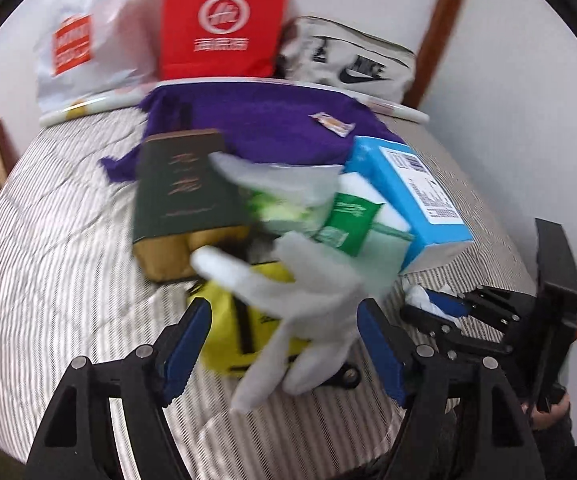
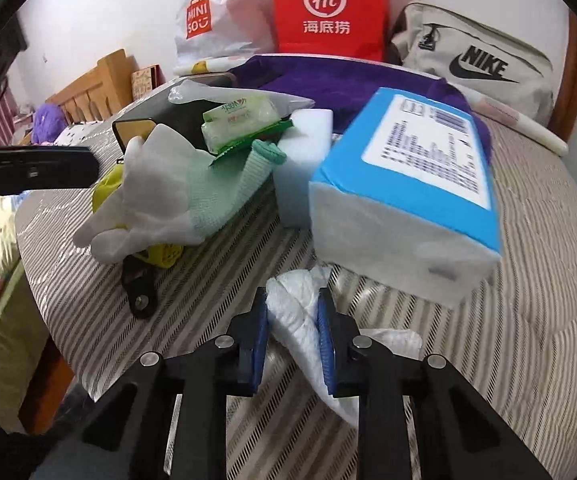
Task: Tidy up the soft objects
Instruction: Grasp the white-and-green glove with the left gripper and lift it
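Right gripper [image 2: 292, 340] clamped on crumpled white plastic bag [image 2: 300, 320]; left gripper [image 1: 284, 344] spread wide, gripping nothing.
Bag lies on the striped bed cover [image 2: 508, 300], just in front of the blue tissue pack [image 2: 408, 184]. A white glove [image 1: 304, 312] with green cuff sits between the left gripper's blue pads [image 1: 186, 344], untouched, draped over a yellow pouch [image 1: 248, 320]. Beyond: wet-wipe packet [image 2: 240, 120], white sponge block [image 2: 304, 152], dark box [image 1: 184, 188], purple cloth [image 1: 268, 120], red paper bag [image 2: 328, 8].
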Motion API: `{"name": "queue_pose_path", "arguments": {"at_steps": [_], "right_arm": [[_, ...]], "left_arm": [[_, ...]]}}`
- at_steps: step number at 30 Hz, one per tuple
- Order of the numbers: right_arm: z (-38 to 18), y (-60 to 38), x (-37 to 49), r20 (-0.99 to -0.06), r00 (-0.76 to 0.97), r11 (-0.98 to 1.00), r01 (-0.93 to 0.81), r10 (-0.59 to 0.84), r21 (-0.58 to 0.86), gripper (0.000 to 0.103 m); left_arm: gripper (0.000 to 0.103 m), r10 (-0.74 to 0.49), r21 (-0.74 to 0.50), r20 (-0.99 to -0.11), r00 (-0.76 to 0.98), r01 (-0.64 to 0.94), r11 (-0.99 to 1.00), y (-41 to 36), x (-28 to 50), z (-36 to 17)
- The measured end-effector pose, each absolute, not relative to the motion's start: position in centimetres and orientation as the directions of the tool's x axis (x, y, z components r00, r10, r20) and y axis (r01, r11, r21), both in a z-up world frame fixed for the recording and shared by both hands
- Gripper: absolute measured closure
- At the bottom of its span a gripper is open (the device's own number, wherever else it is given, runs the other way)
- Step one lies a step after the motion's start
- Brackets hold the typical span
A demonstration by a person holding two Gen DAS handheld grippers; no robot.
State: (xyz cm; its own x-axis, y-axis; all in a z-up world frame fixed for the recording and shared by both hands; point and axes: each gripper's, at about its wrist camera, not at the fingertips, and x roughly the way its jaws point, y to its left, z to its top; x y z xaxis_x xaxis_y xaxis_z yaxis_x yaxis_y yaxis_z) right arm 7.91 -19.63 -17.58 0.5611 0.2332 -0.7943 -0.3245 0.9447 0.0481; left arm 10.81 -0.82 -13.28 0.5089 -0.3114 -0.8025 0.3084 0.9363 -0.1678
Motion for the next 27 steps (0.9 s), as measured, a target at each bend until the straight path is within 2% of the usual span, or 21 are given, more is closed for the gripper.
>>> {"name": "queue_pose_path", "arguments": {"at_steps": [9,11,12,15,21,27], "right_arm": [[-17.7,-22.8,6.6,-0.804,0.561,0.967,-0.248,0.198,0.066,0.08],[-17.9,-22.9,6.6,-0.807,0.555,0.967,-0.243,0.2,0.073,0.08],[-17.9,-22.9,6.5,-0.806,0.557,0.967,-0.242,0.2,0.073,0.08],[-17.8,-22.7,6.5,-0.806,0.558,0.968,-0.242,0.198,0.07,0.08],[-17.8,-22.4,6.4,-0.808,0.555,0.967,-0.246,0.2,0.07,0.08],[-17.8,-22.3,6.4,-0.813,0.553,0.971,-0.229,0.182,0.061,0.08]], "left_arm": [[0.029,-0.264,-0.065,-0.821,0.507,0.375,0.925,-5.1,12.6,-15.8],[0.048,-0.243,-0.037,-0.819,0.52,0.375,0.926,-5.6,12.3,-16.1],[0.069,-0.242,-0.033,-0.818,0.521,0.377,0.925,-5.6,12.3,-16.1],[0.094,-0.307,-0.092,-0.81,0.499,0.41,0.908,-5.1,11.6,-15.5],[0.094,-0.415,-0.198,-0.766,0.491,0.435,0.879,-3.0,9.1,-13.0],[0.094,-0.385,-0.214,-0.746,0.543,0.353,0.911,0.4,7.4,-11.6]]}}
